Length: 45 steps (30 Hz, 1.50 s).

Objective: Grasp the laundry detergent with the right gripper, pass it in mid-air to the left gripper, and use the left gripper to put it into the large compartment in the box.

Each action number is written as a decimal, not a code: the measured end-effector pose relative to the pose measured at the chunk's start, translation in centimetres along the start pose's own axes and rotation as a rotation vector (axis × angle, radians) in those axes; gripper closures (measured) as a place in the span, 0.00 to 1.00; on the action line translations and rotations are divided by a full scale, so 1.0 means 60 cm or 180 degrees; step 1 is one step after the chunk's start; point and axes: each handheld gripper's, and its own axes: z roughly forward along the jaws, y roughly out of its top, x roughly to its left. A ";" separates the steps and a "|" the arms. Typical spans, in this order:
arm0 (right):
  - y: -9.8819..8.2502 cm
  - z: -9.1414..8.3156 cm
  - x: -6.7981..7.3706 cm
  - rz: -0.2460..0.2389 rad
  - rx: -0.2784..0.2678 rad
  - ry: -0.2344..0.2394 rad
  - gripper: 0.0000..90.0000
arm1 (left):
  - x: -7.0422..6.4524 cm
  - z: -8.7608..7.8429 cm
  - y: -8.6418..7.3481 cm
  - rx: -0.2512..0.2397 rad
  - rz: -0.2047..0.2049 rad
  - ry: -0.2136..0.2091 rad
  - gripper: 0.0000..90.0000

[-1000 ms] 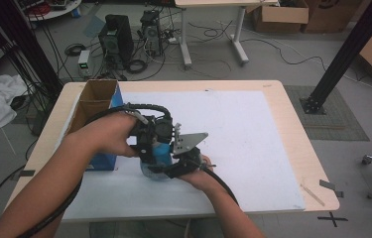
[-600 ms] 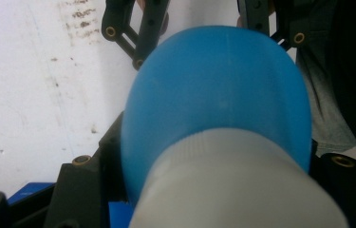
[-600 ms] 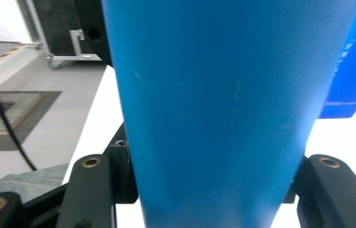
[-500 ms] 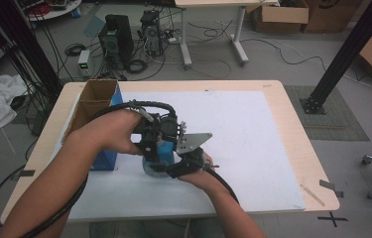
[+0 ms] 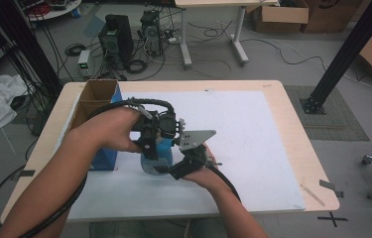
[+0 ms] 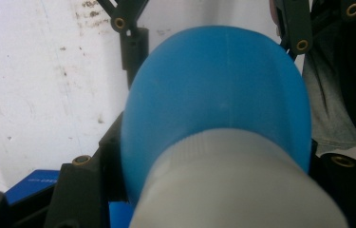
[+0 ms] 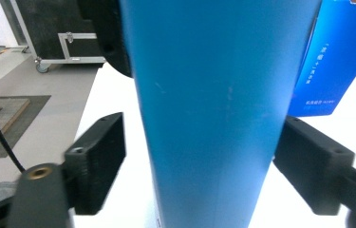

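A blue bottle (image 5: 156,151) with a pale cap (image 6: 232,185) stands on the white mat (image 5: 253,129). My left gripper (image 5: 153,147) comes from above and is shut on it near the cap; its jaws flank the bottle (image 6: 213,90) in the left gripper view. My right gripper (image 5: 167,168) reaches in low from the near side. Its jaws have just been opening: in the right gripper view the right gripper (image 7: 204,161) straddles the bottle (image 7: 213,85), with a white gap at the left finger (image 7: 97,156).
A tall blue box (image 5: 105,157) with an open cardboard top stands just left of the bottle, also seen as the blue box (image 7: 330,61) behind it. The wooden table (image 5: 292,109) has bare mat to the right. Cables and computer cases lie on the floor beyond.
The right gripper's jaws have spread away from the bottle's sides. Both hands stay about where they were, the left still holding the bottle.
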 end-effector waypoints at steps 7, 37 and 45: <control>0.003 -0.010 -0.001 0.0061 0.0031 -0.0026 0.07 | 0.001 -0.003 -0.002 -0.0013 -0.0034 -0.0002 0.43; 0.088 -0.160 -0.045 0.0251 0.2499 0.0181 0.17 | 0.070 -0.116 -0.058 0.0022 -0.0692 0.0038 0.43; 0.081 -0.185 -0.065 0.0297 0.3070 0.0151 0.17 | 0.096 -0.196 -0.103 -0.0089 -0.1593 0.0047 0.43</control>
